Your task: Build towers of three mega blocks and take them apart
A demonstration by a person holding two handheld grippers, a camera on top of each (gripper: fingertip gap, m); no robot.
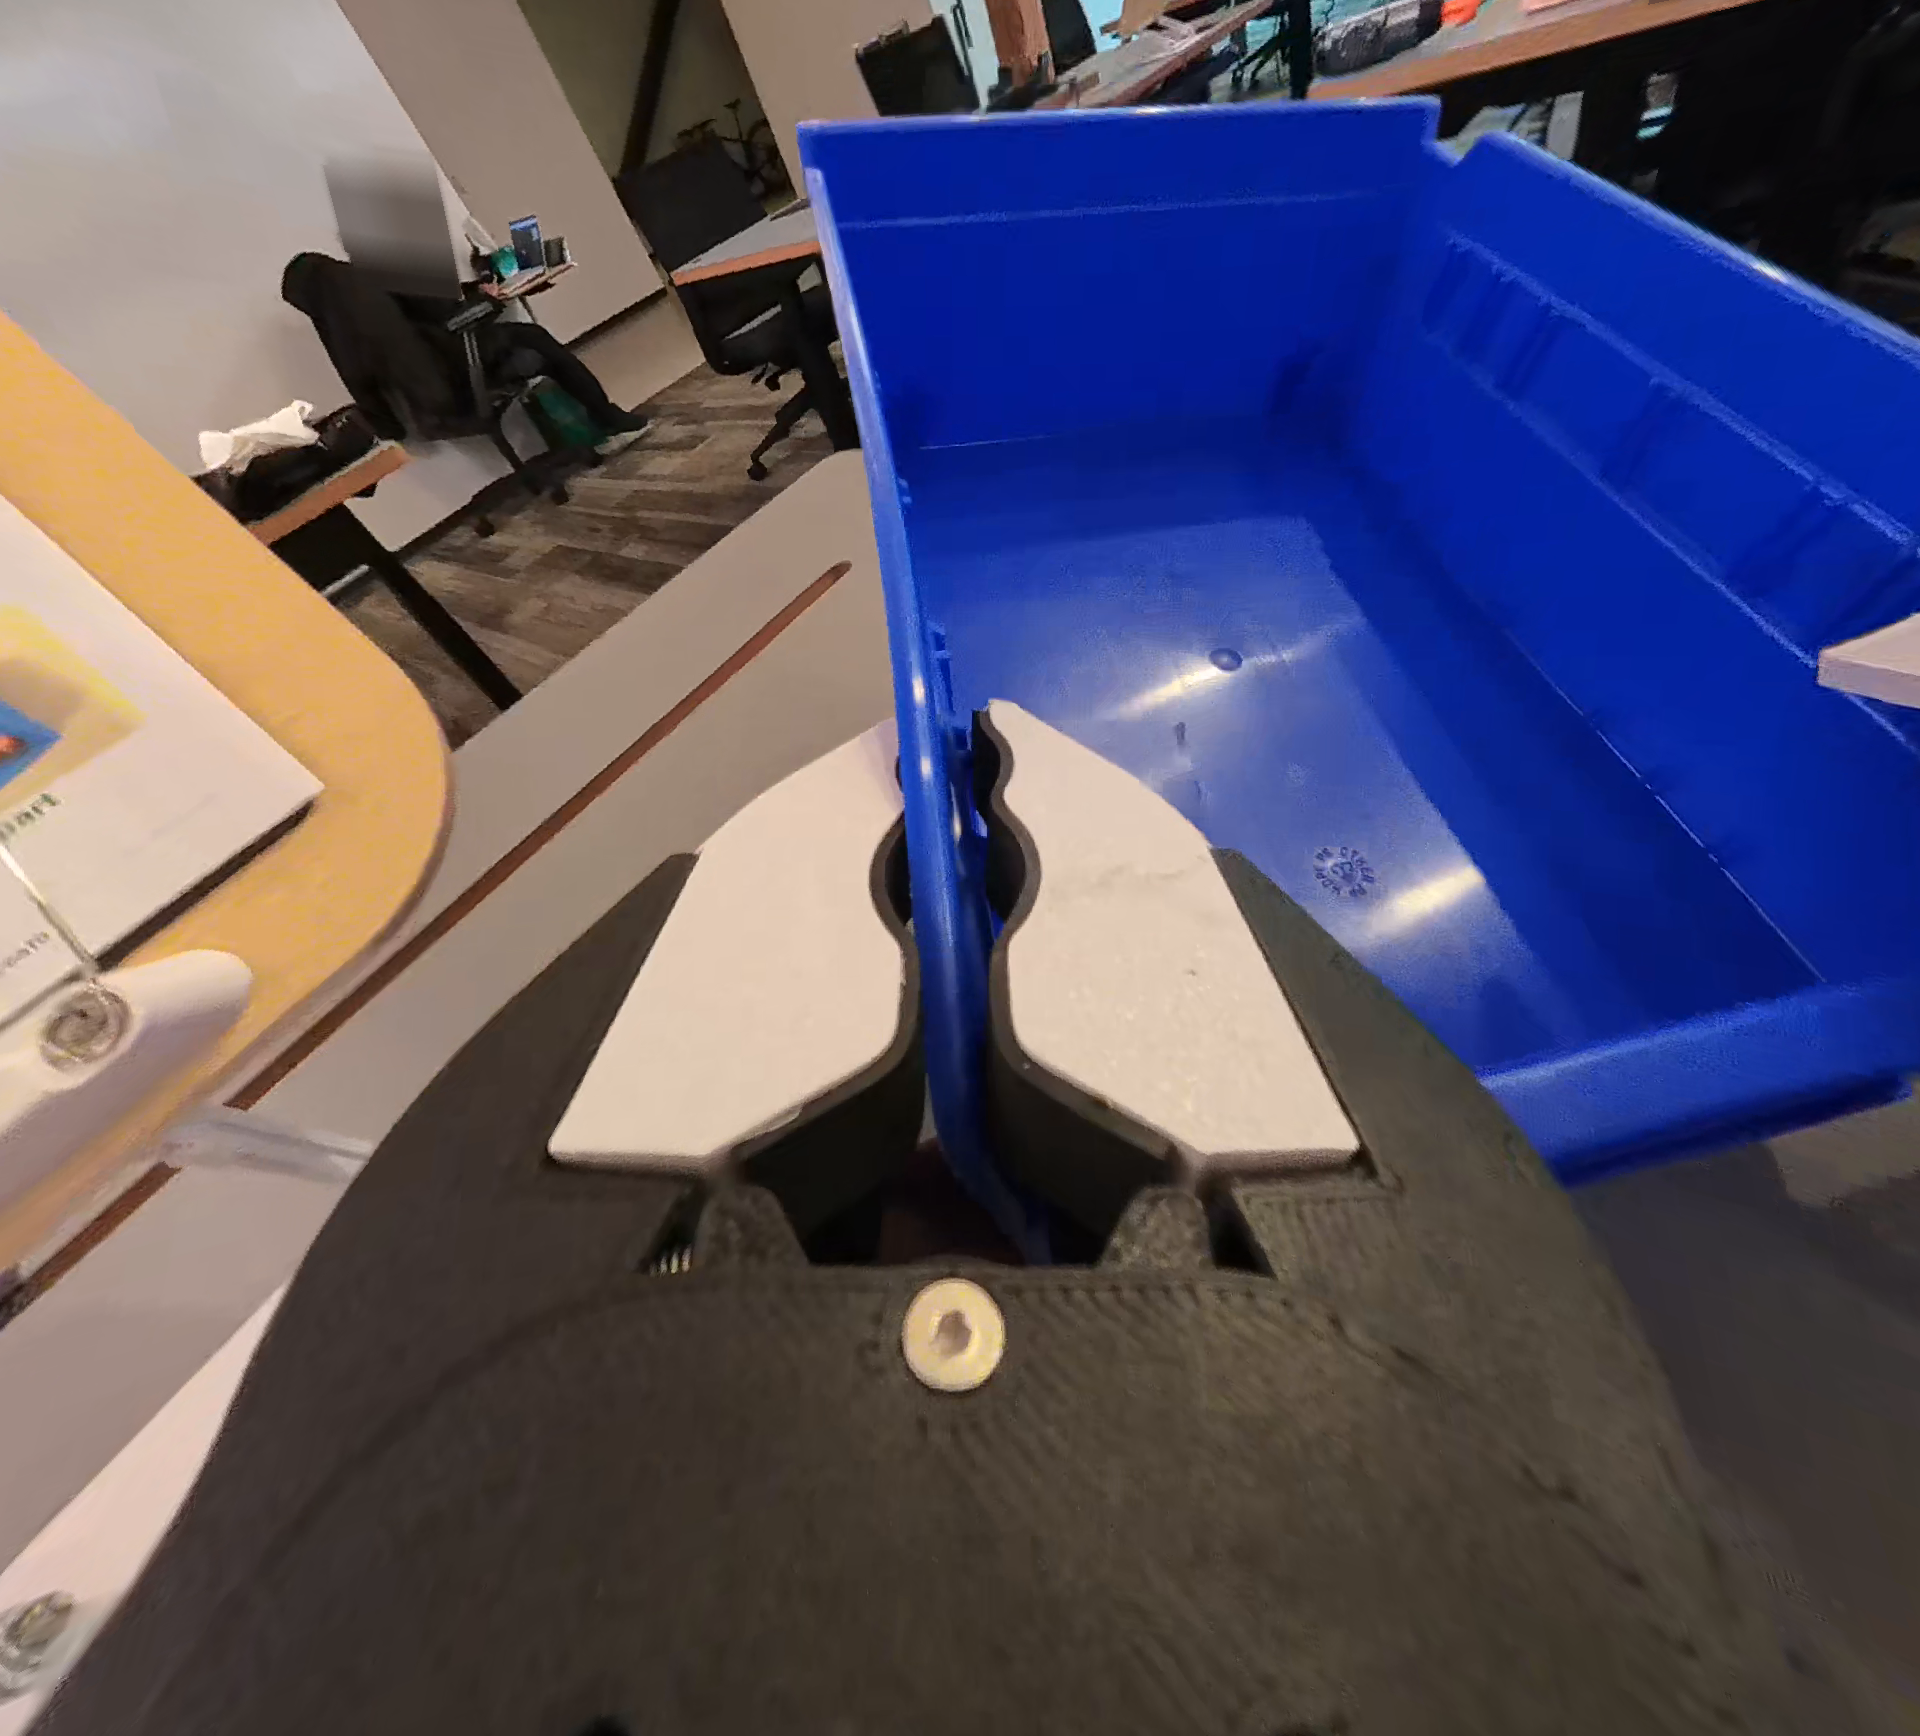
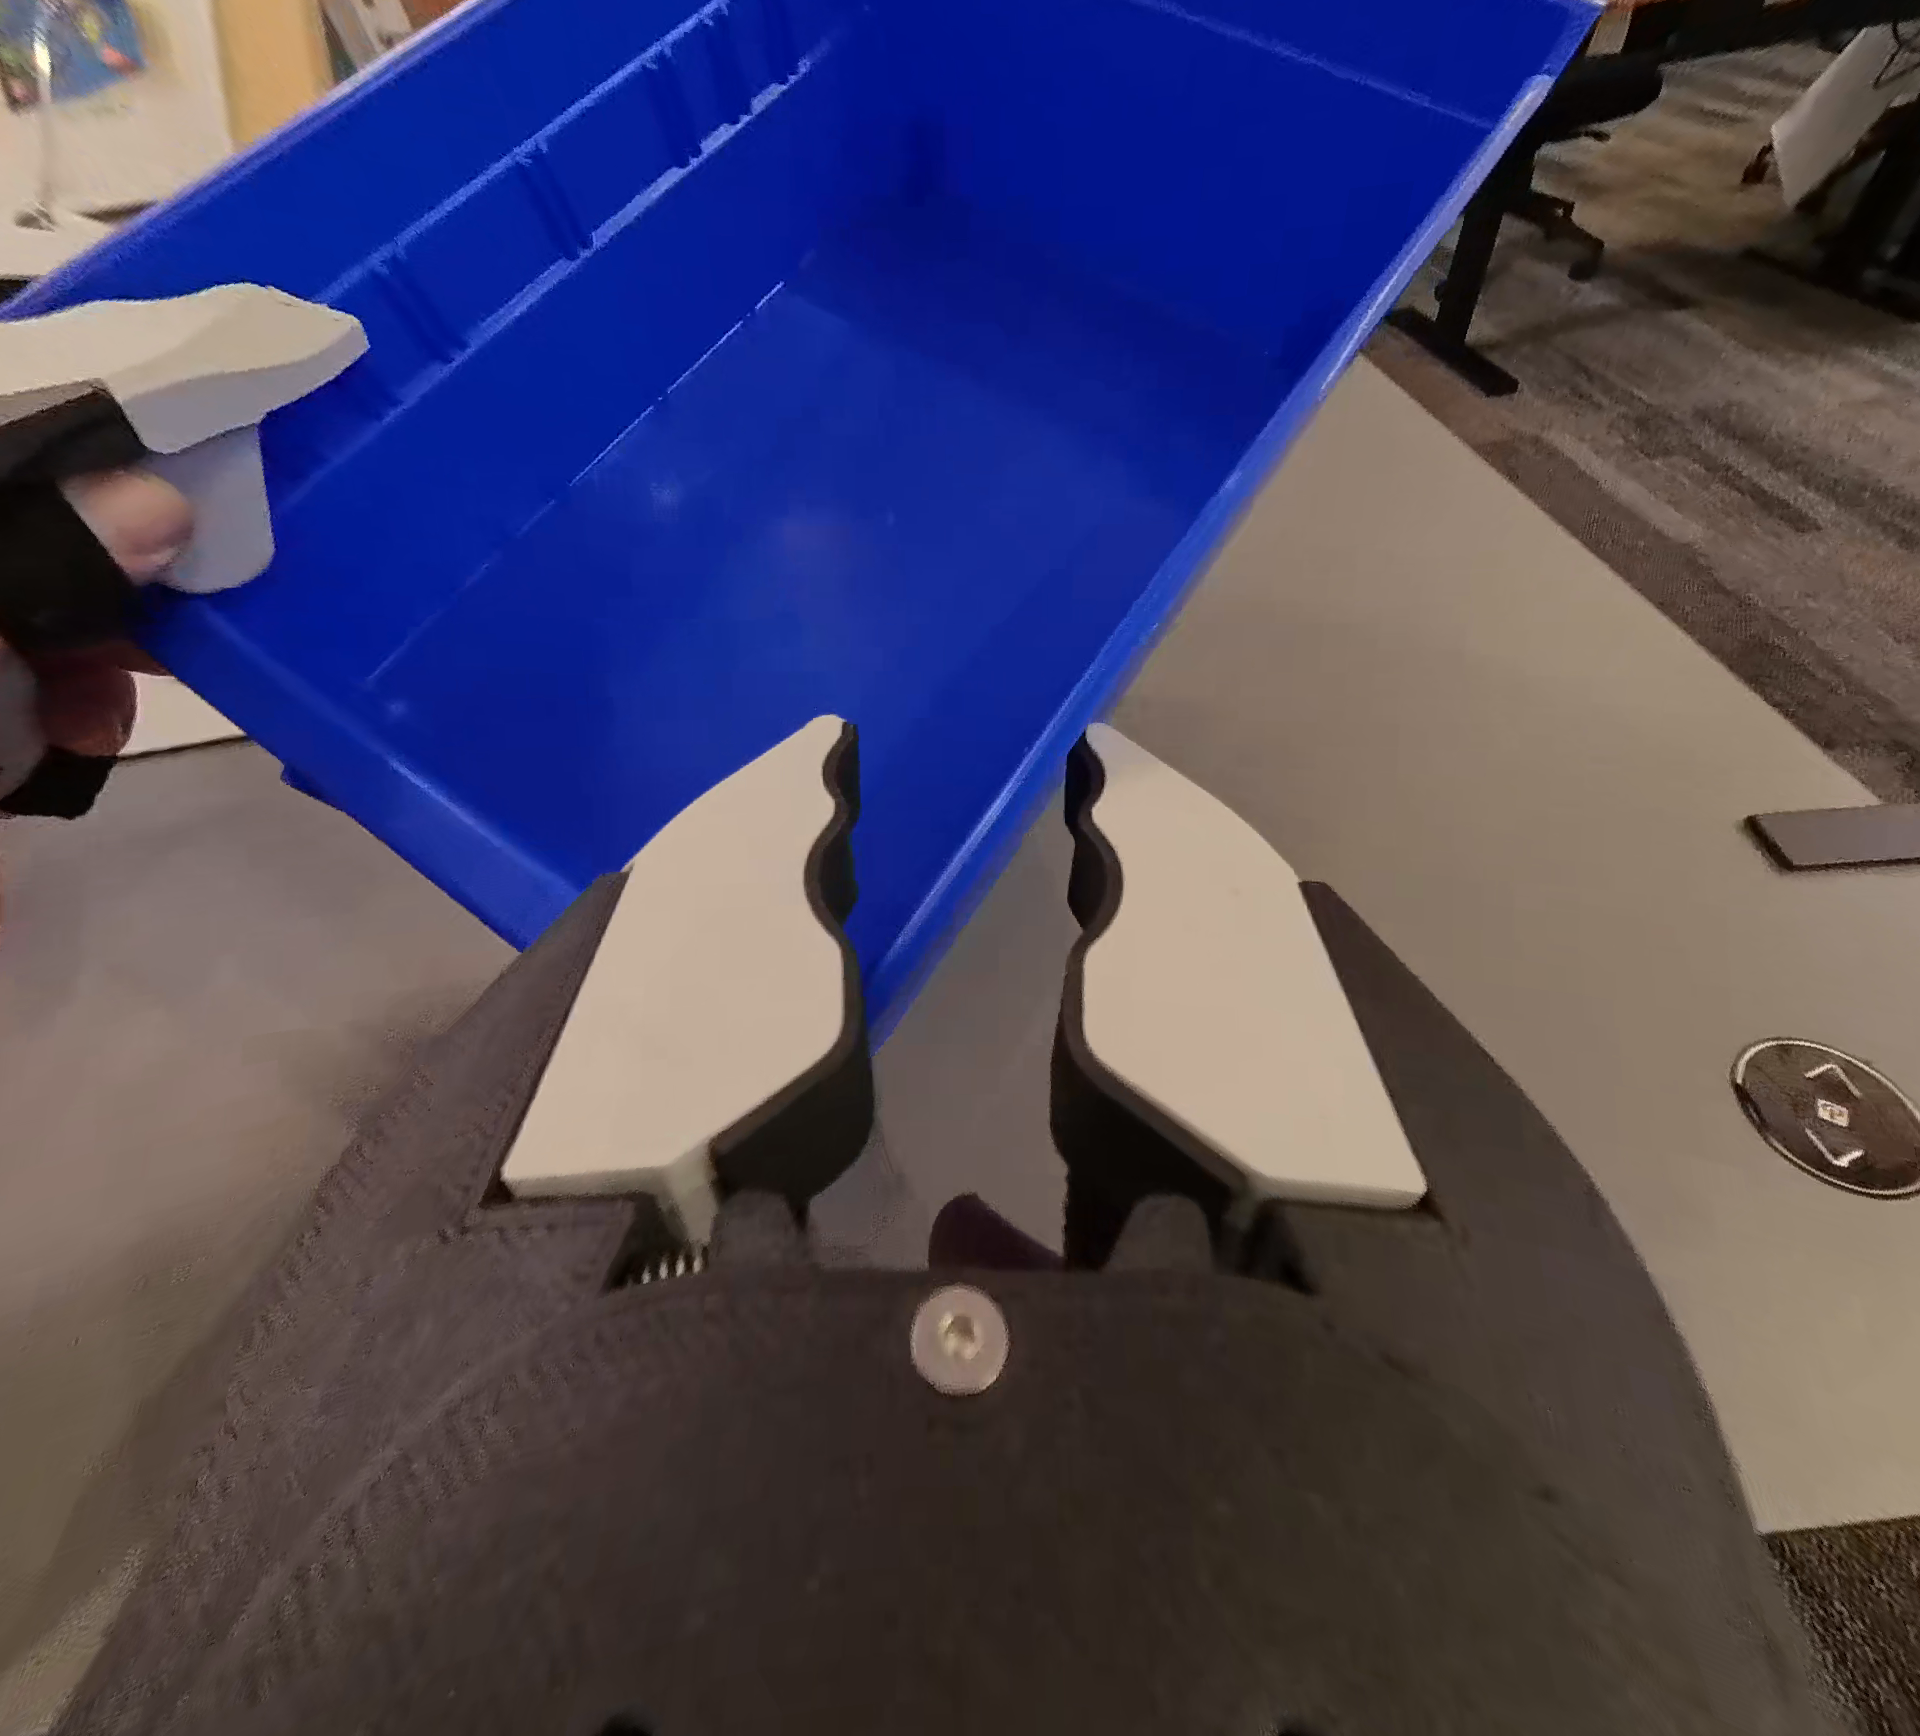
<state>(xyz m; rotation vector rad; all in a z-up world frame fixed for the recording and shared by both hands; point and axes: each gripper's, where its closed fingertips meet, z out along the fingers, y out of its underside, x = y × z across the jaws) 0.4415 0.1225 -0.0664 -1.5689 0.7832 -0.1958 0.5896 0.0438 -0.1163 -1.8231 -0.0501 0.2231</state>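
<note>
An empty blue plastic bin (image 1: 1143,315) is held tilted above the grey table. My left gripper (image 1: 943,730) is shut on the bin's left side wall, one pad outside and one inside. The right wrist view shows the bin (image 2: 1039,128) too, with the left gripper (image 2: 208,439) clamped on its rim at the far left. My right gripper (image 2: 964,736) is open and straddles the bin's right wall near the front corner, with gaps between pads and wall. One of its fingertips (image 1: 1870,678) shows at the right edge of the left wrist view. No mega blocks are in view.
The grey table (image 2: 1455,647) carries a black flat slab (image 2: 1839,839) and a round cable port (image 2: 1829,1120) on the right. A wood-edged board with a printed white sheet (image 1: 208,647) lies to the left. Office desks, chairs and a seated person (image 1: 416,356) are beyond. Spacing between my two grippers at the tips: around 20 cm.
</note>
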